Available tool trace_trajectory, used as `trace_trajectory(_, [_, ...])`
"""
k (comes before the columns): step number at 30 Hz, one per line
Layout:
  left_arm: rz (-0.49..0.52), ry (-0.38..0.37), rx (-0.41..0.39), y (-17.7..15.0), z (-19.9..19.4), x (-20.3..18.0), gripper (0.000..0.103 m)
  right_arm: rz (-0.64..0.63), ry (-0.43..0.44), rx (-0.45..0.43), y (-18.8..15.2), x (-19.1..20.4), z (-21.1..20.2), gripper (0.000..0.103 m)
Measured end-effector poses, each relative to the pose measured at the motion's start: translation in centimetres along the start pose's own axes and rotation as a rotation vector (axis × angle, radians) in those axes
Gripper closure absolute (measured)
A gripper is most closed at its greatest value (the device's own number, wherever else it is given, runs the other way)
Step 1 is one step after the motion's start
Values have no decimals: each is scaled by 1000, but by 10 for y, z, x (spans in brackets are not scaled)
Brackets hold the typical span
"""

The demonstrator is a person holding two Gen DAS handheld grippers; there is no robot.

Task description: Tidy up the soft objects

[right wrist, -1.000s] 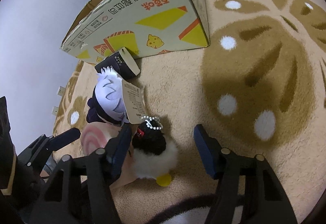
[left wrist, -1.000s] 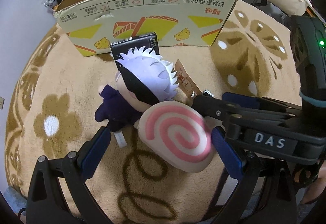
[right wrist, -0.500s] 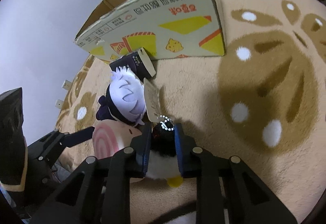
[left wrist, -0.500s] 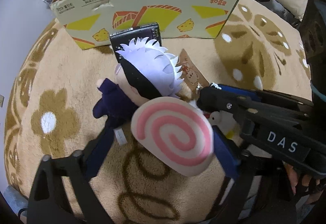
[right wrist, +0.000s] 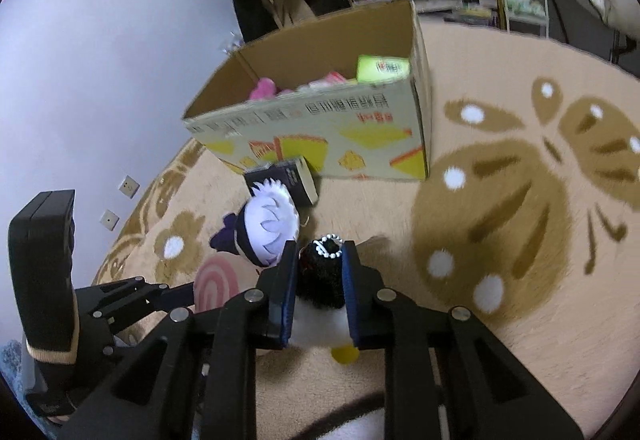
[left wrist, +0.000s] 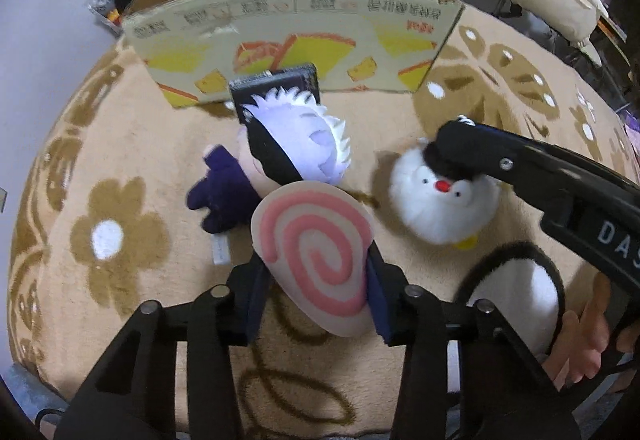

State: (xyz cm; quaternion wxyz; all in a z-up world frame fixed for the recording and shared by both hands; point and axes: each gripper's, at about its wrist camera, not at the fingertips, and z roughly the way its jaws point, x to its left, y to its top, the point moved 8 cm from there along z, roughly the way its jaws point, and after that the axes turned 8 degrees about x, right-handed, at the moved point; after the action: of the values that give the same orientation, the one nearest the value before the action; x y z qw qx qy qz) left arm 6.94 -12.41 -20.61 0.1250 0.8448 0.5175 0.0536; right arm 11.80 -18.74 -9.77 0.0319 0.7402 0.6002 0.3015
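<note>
since a second ago both my grippers have closed and risen; then they stood open around the toys on the rug, now my left gripper (left wrist: 316, 280) is clenched on the pink swirl plush (left wrist: 314, 262) and my right gripper (right wrist: 318, 280) is clenched on the small penguin plush (right wrist: 320, 292), pinching its black head between the blue pads (right wrist: 286, 292); in the left view the penguin (left wrist: 442, 199) hangs clear of the rug (left wrist: 120, 167), white belly forward; i judge i hold one toy in each tool so both can go to the cardboard box (right wrist: 320, 127) in one trip; the box stands open-topped beyond, with pink soft things and a lime-green packet (right wrist: 382, 68) already inside; the white-haired doll (left wrist: 288, 151) lies on the rug, just ahead of the swirl, its head against a black book (right wrist: 286, 175) that leans at the foot of the box; it is not yet collected; writing: the box carries rows of chinese characters, upside down from here, and yellow cake-wedge pictures; i cannot read the words; my right tool's arm shows "das" in white letters; a white sewn tag (left wrist: 220, 252) by the doll is too small to read.
</note>
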Motion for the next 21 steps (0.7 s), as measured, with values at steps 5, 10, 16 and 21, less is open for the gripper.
trace_trajectory(5, [-31,25,-76,4,-23,11,65,-35,-17,-57,3,5,-24,81])
trace_trajectory(10, [-50,72,-160,9,-50,26,65,-50,-21,-126,14,16,-45,81])
trace_trajectory(16, [-52,128,-255,27,-79,42,65,-71,-23,-196,30,23,-68,81])
trace_trajectory(21, [-40,160,-317,46,-94,49,65,-80,-27,-237,48,24,-79,81])
